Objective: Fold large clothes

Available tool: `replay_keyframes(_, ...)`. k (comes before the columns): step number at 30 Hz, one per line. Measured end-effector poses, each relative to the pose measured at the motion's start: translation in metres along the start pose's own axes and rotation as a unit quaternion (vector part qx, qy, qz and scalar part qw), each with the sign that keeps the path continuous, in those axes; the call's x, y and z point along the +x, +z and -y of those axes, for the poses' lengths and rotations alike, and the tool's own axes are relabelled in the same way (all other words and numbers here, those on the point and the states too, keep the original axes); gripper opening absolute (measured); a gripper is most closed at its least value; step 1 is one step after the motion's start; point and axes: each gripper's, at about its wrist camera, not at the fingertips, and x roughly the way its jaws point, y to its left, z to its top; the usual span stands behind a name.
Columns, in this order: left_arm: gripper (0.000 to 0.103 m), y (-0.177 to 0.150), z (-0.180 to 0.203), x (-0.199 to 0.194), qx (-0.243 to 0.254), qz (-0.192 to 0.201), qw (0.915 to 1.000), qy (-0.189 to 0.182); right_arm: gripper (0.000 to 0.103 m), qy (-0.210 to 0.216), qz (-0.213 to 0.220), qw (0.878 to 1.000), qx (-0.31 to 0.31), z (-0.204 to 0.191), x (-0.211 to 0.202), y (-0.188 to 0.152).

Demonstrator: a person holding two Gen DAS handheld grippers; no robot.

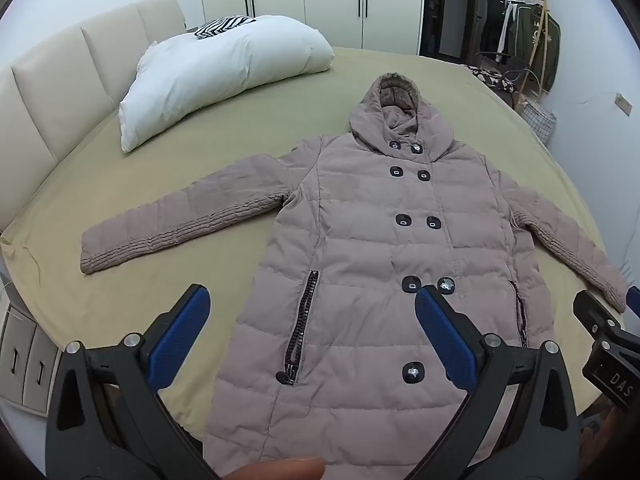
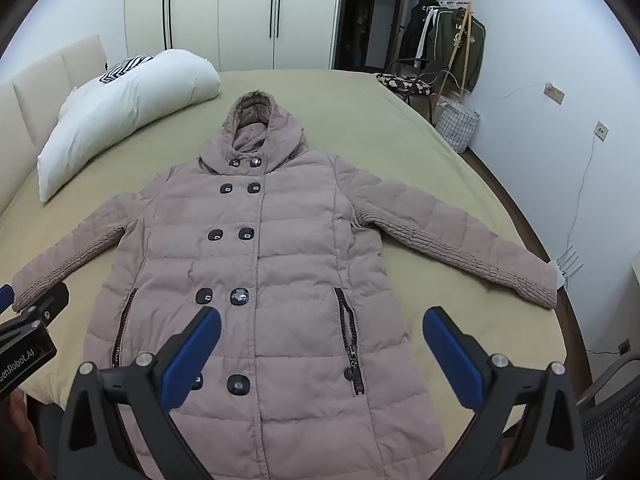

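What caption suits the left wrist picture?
Open left tongs hover above a buttoned pink hooded coat spread flat on a bed.

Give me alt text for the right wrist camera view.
A pinkish hooded puffer coat lies buttoned and face up on a tan bed, sleeves spread. The open right tool hovers over its lower half; a white pillow lies far left.
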Motion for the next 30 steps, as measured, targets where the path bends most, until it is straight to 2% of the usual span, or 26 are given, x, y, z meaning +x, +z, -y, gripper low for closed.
replay_keyframes(10, 0.103, -0.0014, 0.0025, -0.0046, 0.01, 0.006, 0.9999, 0.001, 0.103, -0.001, 0.0, 1.0, 0.0, 0.0004, 0.0008, -0.0009)
replay_keyframes(30, 0.103, -0.0011, -0.0032, 0.0027, -0.001, -0.005, 1.0, 0.0, 0.103, -0.001, 0.0, 1.0, 0.0, 0.0, 0.0019, -0.0016)
